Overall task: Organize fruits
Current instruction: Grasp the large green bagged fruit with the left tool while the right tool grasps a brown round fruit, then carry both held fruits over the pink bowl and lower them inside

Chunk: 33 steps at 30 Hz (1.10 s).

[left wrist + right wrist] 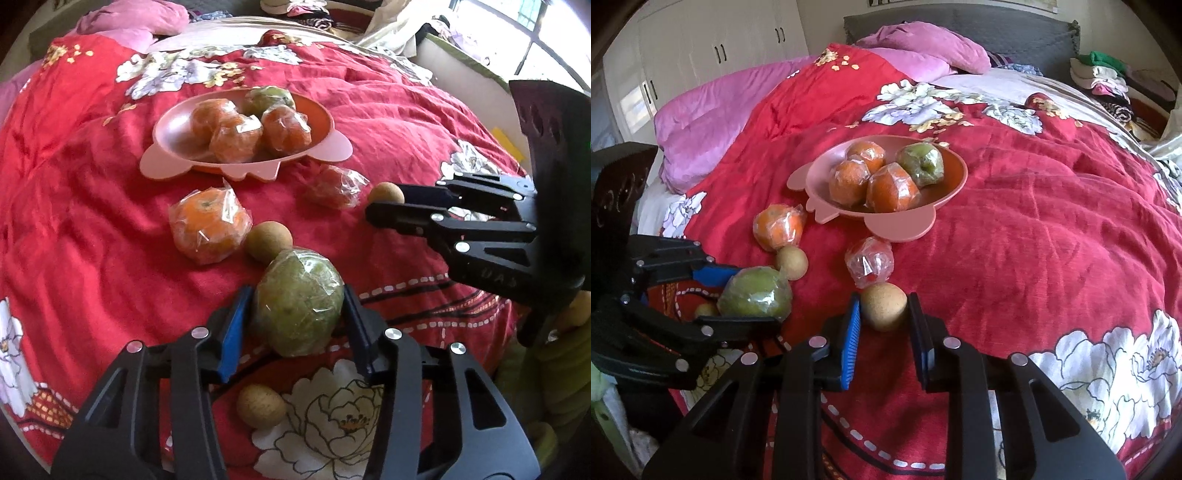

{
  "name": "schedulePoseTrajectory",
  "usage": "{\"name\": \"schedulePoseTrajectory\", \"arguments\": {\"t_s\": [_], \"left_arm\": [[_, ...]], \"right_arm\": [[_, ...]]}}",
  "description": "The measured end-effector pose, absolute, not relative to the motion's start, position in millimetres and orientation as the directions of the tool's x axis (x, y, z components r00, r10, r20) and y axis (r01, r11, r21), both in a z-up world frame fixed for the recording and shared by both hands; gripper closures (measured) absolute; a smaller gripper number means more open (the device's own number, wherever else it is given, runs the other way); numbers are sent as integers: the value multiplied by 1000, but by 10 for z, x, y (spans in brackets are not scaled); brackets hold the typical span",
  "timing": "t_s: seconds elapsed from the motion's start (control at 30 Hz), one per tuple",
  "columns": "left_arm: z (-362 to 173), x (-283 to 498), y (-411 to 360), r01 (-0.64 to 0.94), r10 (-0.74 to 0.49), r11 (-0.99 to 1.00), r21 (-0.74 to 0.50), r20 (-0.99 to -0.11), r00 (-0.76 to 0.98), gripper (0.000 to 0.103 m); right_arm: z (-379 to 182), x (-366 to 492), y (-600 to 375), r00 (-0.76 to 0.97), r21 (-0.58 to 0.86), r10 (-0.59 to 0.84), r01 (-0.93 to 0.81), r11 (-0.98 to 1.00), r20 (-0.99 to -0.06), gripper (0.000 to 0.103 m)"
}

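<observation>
A bed covered by a red bedspread (1052,229) printed with large white flowers fills both views; pink bedding (713,122) is bunched at its far end.

On the bedspread sits a pink bowl (923,221) with flat ear-shaped tabs. It holds three oranges in clear wrap (892,190) and one wrapped green fruit (921,162).

In front of the bowl, loose on the cloth, lie a wrapped orange (208,227), a smaller wrapped red fruit (868,261), and small round tan fruits, one just beside the orange (269,242) and one nearer the camera on a printed flower (260,405).

The left gripper (298,314) has a second wrapped green fruit (298,302) between its fingers, low on the cloth. Its blue pads sit right against both sides of the fruit; the grip looks closed on it.

The right gripper (882,314) is closed on another small tan fruit (884,305), pads against both sides, just below the red fruit.

Faint raised lettering shows on the right gripper's black body in the left wrist view, too blurred to read. No other writing or labels are legible.
</observation>
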<state>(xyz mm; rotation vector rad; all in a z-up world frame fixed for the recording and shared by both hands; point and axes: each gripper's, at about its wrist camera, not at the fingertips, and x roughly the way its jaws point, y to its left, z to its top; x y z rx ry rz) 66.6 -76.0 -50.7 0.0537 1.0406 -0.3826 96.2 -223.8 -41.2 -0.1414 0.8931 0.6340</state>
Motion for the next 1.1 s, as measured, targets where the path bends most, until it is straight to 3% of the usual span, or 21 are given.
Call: {"name": "schedulePoseTrajectory", "arguments": {"t_s": [1.1], "left_arm": [[115, 836, -327, 266, -297, 948, -172, -775, 558, 65]], "right_arm": [[16, 889, -2255, 539, 112, 476, -572, 812, -695, 79]]}}
